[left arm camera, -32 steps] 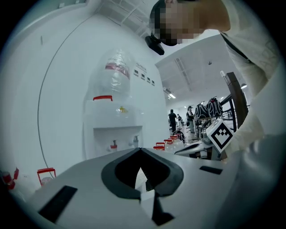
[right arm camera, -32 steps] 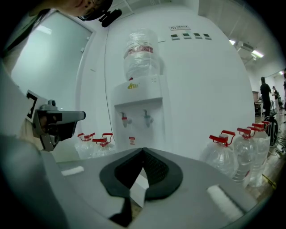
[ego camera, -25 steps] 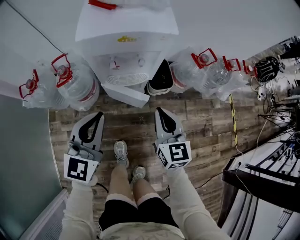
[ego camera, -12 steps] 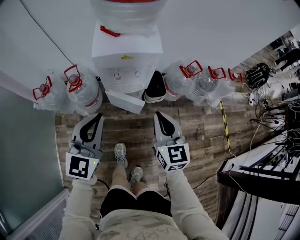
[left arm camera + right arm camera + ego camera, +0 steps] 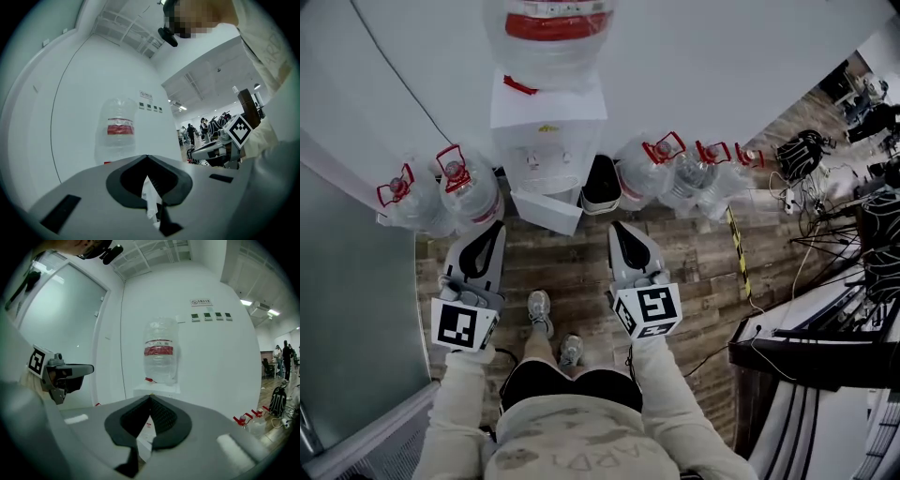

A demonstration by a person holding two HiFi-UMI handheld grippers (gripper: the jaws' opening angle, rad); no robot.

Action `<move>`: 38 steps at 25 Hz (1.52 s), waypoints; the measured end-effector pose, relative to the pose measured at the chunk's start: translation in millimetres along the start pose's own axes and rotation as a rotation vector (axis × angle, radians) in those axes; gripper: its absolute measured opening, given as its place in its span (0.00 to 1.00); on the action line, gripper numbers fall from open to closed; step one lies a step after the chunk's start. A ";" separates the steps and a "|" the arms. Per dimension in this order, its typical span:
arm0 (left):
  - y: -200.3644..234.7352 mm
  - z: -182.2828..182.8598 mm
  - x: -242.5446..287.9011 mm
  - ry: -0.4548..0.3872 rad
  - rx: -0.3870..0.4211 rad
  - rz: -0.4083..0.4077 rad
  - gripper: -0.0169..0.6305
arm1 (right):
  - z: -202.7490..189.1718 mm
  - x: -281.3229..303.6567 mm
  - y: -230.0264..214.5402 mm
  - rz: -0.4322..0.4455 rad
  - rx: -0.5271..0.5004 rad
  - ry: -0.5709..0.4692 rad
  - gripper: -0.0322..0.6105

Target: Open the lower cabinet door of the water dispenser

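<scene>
Two tools reach out side by side ahead of the person, the left hand-held gripper [image 5: 497, 229] and the right hand-held gripper [image 5: 616, 228]. Both point about level at the water dispenser [image 5: 546, 131] by the wall. Each is clenched, jaw tips meeting, with nothing between them. The lower cabinet door [image 5: 546, 212] stands swung out at the dispenser's base, apart from both grippers, over the wooden floor [image 5: 694, 272].
</scene>
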State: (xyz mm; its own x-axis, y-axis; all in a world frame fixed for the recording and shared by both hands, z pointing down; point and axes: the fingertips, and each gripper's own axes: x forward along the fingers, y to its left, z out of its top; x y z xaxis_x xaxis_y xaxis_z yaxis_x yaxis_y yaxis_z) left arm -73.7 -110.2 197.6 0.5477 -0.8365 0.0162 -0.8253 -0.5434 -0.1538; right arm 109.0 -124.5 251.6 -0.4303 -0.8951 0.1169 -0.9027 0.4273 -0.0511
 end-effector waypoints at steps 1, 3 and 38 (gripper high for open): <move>-1.9 6.5 -3.3 -0.009 -0.001 0.000 0.03 | 5.6 -5.2 2.1 0.000 0.000 -0.006 0.06; -5.7 19.2 -9.2 -0.025 -0.003 0.003 0.03 | 16.8 -14.7 5.5 0.001 -0.003 -0.019 0.06; -47.1 99.4 -53.8 -0.137 0.006 0.066 0.03 | 87.6 -84.5 29.5 0.032 -0.063 -0.141 0.06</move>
State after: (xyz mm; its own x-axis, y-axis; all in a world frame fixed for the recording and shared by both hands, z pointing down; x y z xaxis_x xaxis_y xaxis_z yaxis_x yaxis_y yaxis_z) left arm -50.6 -32.6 105.7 0.5065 -0.8526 -0.1287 -0.8594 -0.4870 -0.1559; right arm 118.4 -47.5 153.3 -0.4588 -0.8882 -0.0247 -0.8885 0.4587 0.0100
